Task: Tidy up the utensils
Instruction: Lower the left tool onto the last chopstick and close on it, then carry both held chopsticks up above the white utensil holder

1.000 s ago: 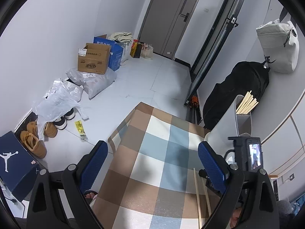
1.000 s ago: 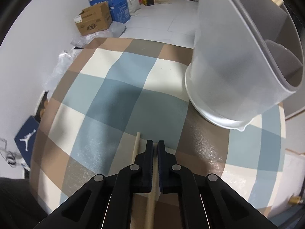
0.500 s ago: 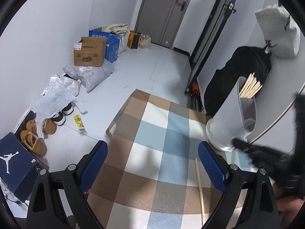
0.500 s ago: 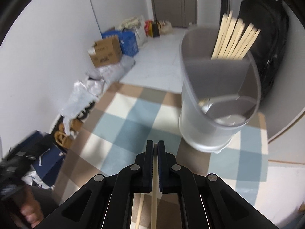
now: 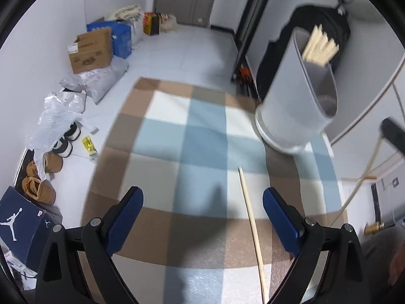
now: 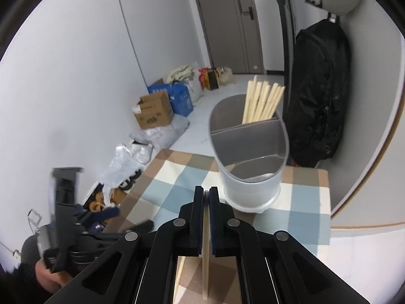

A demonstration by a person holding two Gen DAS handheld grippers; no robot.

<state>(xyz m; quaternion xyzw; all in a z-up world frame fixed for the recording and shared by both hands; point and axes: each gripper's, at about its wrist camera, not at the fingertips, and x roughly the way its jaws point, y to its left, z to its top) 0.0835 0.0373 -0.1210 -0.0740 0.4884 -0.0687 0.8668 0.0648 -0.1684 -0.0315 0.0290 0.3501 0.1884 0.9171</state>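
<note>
A grey divided utensil holder (image 5: 298, 96) (image 6: 250, 177) stands at the far right of the checked tablecloth (image 5: 202, 126) (image 6: 177, 185). Several wooden chopsticks (image 5: 320, 45) (image 6: 263, 101) stand in its rear compartment. My right gripper (image 6: 206, 192) is shut on one chopstick (image 6: 205, 273) and hangs above the table, short of the holder. My left gripper (image 5: 205, 215) is open over the cloth. Another chopstick (image 5: 250, 217) lies on the cloth just inside its right finger. In the right wrist view the left gripper (image 6: 76, 223) is a blur at lower left, with a hand on it.
On the floor to the left are a cardboard box (image 5: 89, 50), a blue box (image 5: 121, 38), plastic bags (image 5: 63, 116), shoes (image 5: 38, 187) and a shoebox (image 5: 22, 223). A black backpack (image 6: 319, 96) hangs behind the holder. The table's far edge drops to the floor.
My right gripper has risen off the cloth with its chopstick and now looks down into the holder. My left gripper has sunk toward the table, nearer the lying chopstick.
</note>
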